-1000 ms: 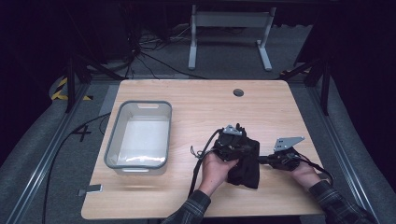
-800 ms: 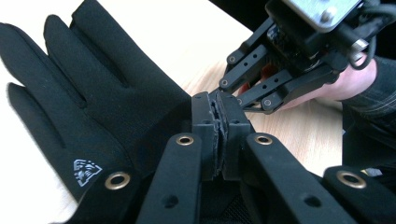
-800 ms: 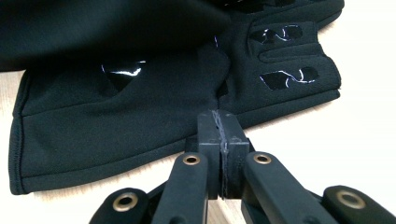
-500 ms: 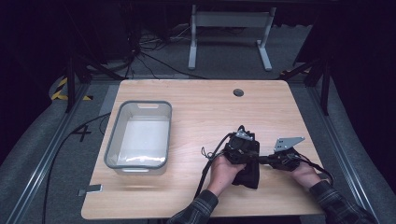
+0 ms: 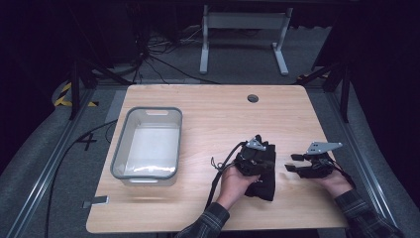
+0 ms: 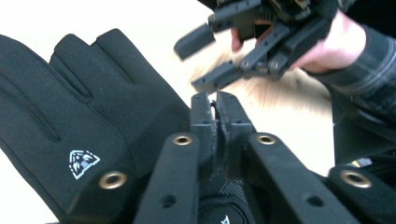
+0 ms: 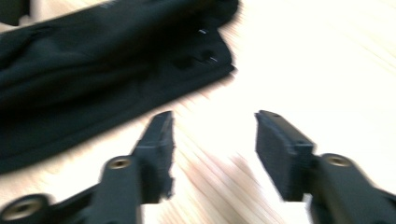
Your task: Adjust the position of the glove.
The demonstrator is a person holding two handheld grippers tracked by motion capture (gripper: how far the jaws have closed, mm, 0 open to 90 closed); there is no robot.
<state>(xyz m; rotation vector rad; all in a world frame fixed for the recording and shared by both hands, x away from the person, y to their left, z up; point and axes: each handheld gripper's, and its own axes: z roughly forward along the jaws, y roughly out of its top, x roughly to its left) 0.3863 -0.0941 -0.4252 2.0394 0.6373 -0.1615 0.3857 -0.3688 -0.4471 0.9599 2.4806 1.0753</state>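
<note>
Fingers [image 6: 219, 105] of left gripper [image 5: 255, 157] pressed together, tips nearly touching, resting over black gloves [image 6: 84, 121]; whether a fold of fabric is pinched between them cannot be told. Fingers [image 7: 280, 149] of right gripper [image 5: 291, 163] spread apart, just opened, nothing between them but bare wood. Right gripper held just above tabletop [image 5: 218, 114], just to the right of the gloves and apart from them; also seen in the left gripper view at upper right, fingers parted, gripped by a hand with a plaid sleeve. Gloves lying on tabletop near its front edge, right of centre, partly covered by left gripper and left hand [image 5: 235, 181]; pale emblem on the back of one glove, fingers of that glove flat on the wood. Cuff end of gloves seen in the right gripper view, blurred, up and left of the open fingers. Clear plastic bin [image 5: 148, 144] on the left half of tabletop, well apart from gloves.
</note>
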